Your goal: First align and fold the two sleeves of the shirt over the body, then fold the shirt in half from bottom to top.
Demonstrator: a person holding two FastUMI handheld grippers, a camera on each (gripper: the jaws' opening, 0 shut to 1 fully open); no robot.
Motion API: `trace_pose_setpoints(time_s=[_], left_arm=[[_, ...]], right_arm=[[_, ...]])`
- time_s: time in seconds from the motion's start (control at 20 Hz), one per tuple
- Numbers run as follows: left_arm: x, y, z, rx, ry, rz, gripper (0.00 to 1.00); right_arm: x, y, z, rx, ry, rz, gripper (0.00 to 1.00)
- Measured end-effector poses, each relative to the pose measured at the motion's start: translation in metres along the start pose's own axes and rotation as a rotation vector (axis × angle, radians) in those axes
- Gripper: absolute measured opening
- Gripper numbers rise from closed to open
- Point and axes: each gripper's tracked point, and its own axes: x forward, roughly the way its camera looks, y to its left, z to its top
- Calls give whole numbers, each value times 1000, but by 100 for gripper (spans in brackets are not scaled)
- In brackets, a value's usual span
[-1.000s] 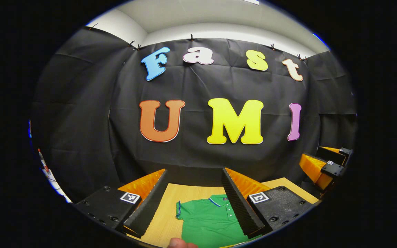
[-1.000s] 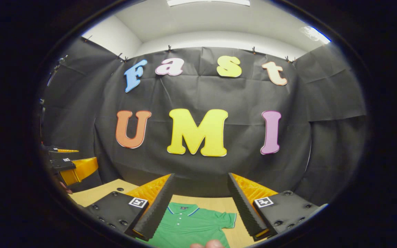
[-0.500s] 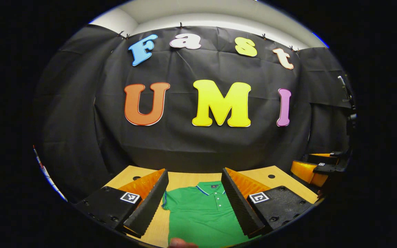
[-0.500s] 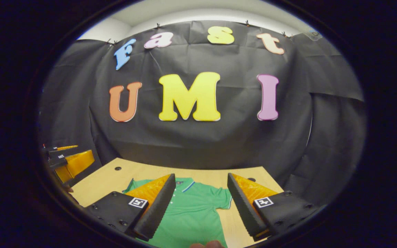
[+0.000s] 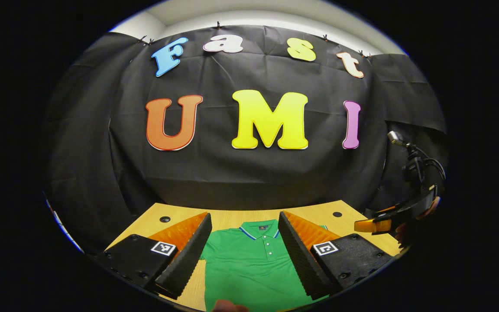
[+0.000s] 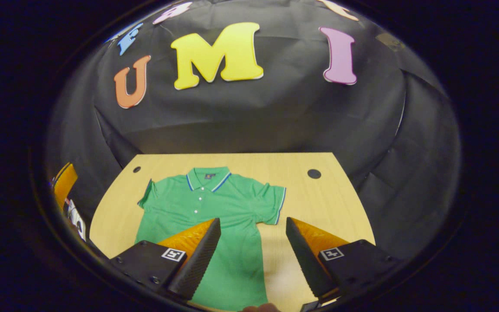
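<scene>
The green short-sleeved polo shirt (image 6: 215, 208) lies flat, collar toward the wall, both sleeves spread, on the light wooden table (image 6: 319, 199); above it the right gripper (image 6: 253, 247) and left gripper (image 5: 244, 242) hover, fingers spread, grasping nothing.

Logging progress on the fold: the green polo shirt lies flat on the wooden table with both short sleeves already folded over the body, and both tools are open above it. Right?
Not quite. In the right gripper view the green polo shirt lies flat on the wooden table with both short sleeves spread outward, unfolded. The rest holds: the right tool and the left tool are open above it.
</scene>
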Motion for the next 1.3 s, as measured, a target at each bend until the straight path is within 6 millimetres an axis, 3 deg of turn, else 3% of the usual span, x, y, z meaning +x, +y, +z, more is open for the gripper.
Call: trace_pose_setpoints(time_s=[0.15,0.2,0.25,0.35,0.4,0.45,0.55,0.6,0.65,0.7,0.75,0.8,0.9,0.95,1.0,1.05,1.2,1.3], left_arm=[[2,1,-3,1,12,6,99],[2,3,-6,-1,19,14,99],[1,6,-8,-6,24,24,99],[2,11,-14,-18,42,42,99],[2,14,-18,-22,55,50,99],[2,16,-23,-24,67,57,99],[2,21,-32,-30,92,68,99],[2,24,-37,-33,105,76,99],[2,26,-40,-37,115,82,99],[1,27,-44,-39,127,87,99],[2,29,-46,-39,137,92,99],[1,31,-49,-37,145,94,99],[3,33,-51,-30,158,99,99],[2,35,-52,-28,160,103,99],[3,35,-54,-30,164,104,99],[2,36,-57,-34,173,106,99],[2,37,-62,-50,192,112,99],[4,39,-63,-55,191,118,99]], right_arm=[[40,-18,2,8,105,-1,92],[54,-21,2,25,142,-1,96],[67,-26,0,42,180,-3,92],[95,-33,-2,88,239,-9,92],[111,-36,-5,109,266,-17,96],[127,-37,-10,125,296,-25,92],[157,-47,-20,139,350,-61,92],[168,-49,-25,151,375,-67,96],[178,-50,-30,165,400,-71,92],[187,-52,-35,179,424,-73,96],[196,-53,-40,185,447,-76,92],[204,-55,-43,186,463,-81,96],[214,-61,-51,157,499,-99,91],[220,-61,-52,155,510,-95,96],[222,-62,-52,167,522,-98,94],[224,-62,-53,190,532,-105,81],[230,-64,-51,225,539,-130,80],[228,-67,-52,219,555,-172,55]])
